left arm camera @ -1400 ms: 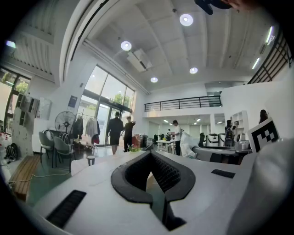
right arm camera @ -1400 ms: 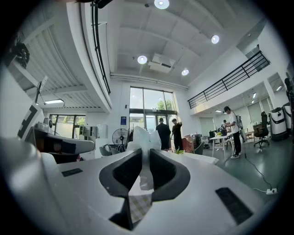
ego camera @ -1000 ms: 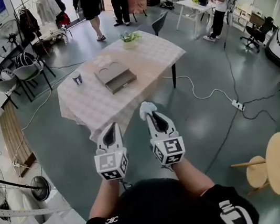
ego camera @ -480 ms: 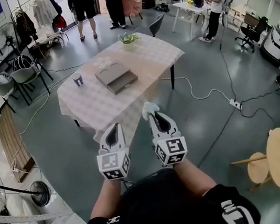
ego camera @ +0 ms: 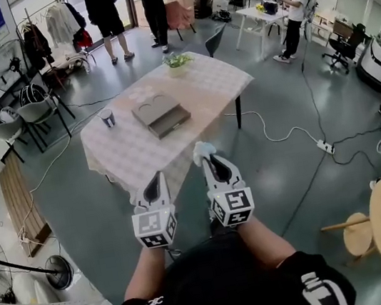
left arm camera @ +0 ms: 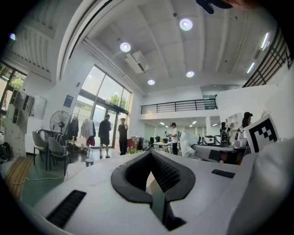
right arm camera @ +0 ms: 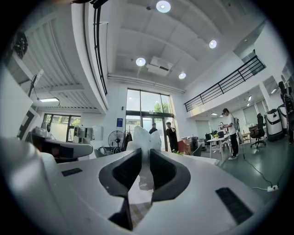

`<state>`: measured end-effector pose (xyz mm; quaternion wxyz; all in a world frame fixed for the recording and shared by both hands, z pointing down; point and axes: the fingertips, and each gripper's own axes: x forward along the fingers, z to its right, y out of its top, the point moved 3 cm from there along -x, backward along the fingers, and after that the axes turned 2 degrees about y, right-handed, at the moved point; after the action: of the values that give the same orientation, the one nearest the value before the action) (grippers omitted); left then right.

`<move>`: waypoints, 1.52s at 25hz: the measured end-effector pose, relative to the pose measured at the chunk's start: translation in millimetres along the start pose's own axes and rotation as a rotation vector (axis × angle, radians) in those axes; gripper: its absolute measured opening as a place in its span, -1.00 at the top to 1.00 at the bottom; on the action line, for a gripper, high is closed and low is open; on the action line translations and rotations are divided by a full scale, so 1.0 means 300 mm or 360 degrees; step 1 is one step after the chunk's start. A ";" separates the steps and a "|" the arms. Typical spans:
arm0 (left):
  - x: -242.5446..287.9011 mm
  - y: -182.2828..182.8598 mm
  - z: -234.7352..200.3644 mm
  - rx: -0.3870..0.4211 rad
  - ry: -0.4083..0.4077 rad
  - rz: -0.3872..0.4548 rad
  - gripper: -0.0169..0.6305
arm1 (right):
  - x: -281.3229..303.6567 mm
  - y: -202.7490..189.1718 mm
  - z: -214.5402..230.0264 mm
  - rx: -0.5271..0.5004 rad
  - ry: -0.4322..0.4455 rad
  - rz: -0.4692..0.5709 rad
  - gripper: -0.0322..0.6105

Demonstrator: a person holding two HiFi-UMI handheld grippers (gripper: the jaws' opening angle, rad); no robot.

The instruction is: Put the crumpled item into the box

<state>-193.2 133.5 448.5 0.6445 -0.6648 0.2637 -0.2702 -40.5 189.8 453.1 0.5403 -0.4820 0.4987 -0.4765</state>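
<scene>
The crumpled item (ego camera: pixel 202 150) has been carried closer to the bench (ego camera: pixel 125 152) than it was a second ago. The bench and the box (ego camera: pixel 161 115) now sit lower and nearer in the head view, and the two people by the door have shifted. The item is a white wad pinched in the right hand-held gripper (ego camera: pixel 208 158). Its jaws are partly closed on the wad's lower part, and most of it bulges out past the tips. It is in the air short of the bench's near edge and well apart from the box.

The likeliest failure is losing the wad on the way. It is soft, only a thin part lies between the pads, and a jolt in the walk or a brush against the hanging tablecloth could pull it free.

The left hand-held gripper (ego camera: pixel 155 177) travels just beside the right one with its tips together and nothing between them. If the box turns out to be lidded, which cannot be told from this far, that gripper would have to lift the lid. A clumsy lift could slide the flat box across the cloth.

A cup (ego camera: pixel 106 117) stands near the box on its left and could be knocked by a wide reach from that side. A cable (ego camera: pixel 274 130) trails over the floor to the right of the bench, so a step that way risks a snag.
</scene>
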 end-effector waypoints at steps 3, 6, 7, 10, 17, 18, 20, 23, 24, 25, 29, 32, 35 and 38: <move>0.109 -0.001 -0.009 0.0005 0.0005 0.0001 0.97 | 0.091 -0.008 0.072 0.0009 -0.0003 0.0003 0.72; 0.228 -0.016 -0.030 0.0003 0.0010 -0.0021 0.97 | 0.197 -0.025 0.147 0.0030 -0.0022 0.0004 0.72; 0.272 -0.022 -0.042 0.0004 0.0013 -0.0029 0.97 | 0.236 -0.032 0.173 0.0034 -0.0022 0.0006 0.72; 0.421 -0.044 -0.086 -0.0001 0.0031 -0.0062 0.97 | 0.370 -0.064 0.253 0.0039 -0.0017 -0.0006 0.72; 0.775 -0.045 -0.126 -0.0011 0.0076 -0.0116 0.97 | 0.676 -0.095 0.483 0.0075 0.0001 -0.0048 0.72; 0.828 -0.039 -0.137 -0.0014 0.0084 -0.0119 0.97 | 0.725 -0.094 0.509 0.0074 0.0013 -0.0052 0.72; 0.934 -0.026 -0.160 -0.0019 0.0101 -0.0118 0.97 | 0.824 -0.088 0.561 0.0068 0.0042 -0.0057 0.72; 1.093 -0.006 -0.195 -0.0022 0.0130 -0.0111 0.97 | 0.973 -0.076 0.636 0.0057 0.0106 -0.0056 0.72; 1.144 0.000 -0.204 -0.0021 0.0140 -0.0109 0.97 | 1.020 -0.072 0.663 0.0051 0.0127 -0.0054 0.72; 1.193 0.006 -0.211 -0.0021 0.0151 -0.0107 0.98 | 1.065 -0.067 0.690 0.0043 0.0145 -0.0053 0.72; 1.351 0.031 -0.244 -0.0032 0.0205 -0.0102 0.97 | 1.220 -0.044 0.786 0.0016 0.0189 -0.0049 0.72; 1.419 0.057 -0.290 -0.0049 0.0233 -0.0093 0.98 | 1.324 -0.029 0.813 0.0015 0.0204 -0.0053 0.72; 1.457 0.061 -0.342 -0.0042 0.0243 -0.0108 0.97 | 1.398 -0.030 0.801 0.0046 0.0228 -0.0054 0.72; 1.490 0.060 -0.417 -0.0063 0.0234 -0.0122 0.97 | 1.461 -0.029 0.761 0.0045 0.0251 -0.0023 0.72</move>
<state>38.7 -268.9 442.2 0.5994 -0.6654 0.2899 -0.3377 208.5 -236.8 435.6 0.5026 -0.4388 0.5294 -0.5240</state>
